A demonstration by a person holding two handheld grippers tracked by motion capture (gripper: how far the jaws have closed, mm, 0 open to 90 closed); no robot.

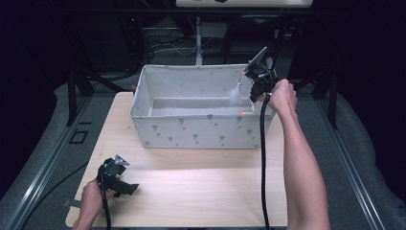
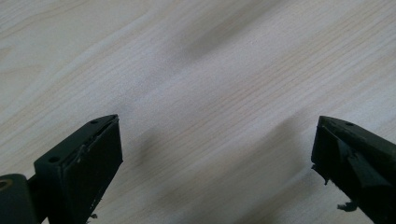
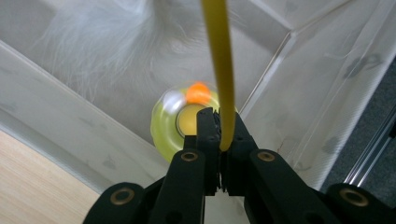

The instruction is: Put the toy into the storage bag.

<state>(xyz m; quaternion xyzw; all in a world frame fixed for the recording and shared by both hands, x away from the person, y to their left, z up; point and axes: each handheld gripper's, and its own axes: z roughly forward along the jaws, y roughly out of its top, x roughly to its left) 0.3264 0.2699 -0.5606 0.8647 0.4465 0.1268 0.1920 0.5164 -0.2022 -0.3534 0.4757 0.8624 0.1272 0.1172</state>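
Nearest the camera, at the table's (image 1: 191,187) near left corner, the left gripper (image 1: 120,168) rests low over bare wood with its jaws spread wide and nothing between them. Farther right, the right gripper (image 1: 250,72) hangs over the far right corner of the grey fabric bin (image 1: 201,132), jaws pinched tight on a thin yellow stick (image 3: 219,70), with white feathers (image 3: 112,42) and a yellow disc (image 3: 168,126) dangling inside the bin.

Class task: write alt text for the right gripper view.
The right hand-held gripper is shut on a thin yellow stick over a white fabric bin. White fluff and a yellow disc with an orange spot lie beyond.
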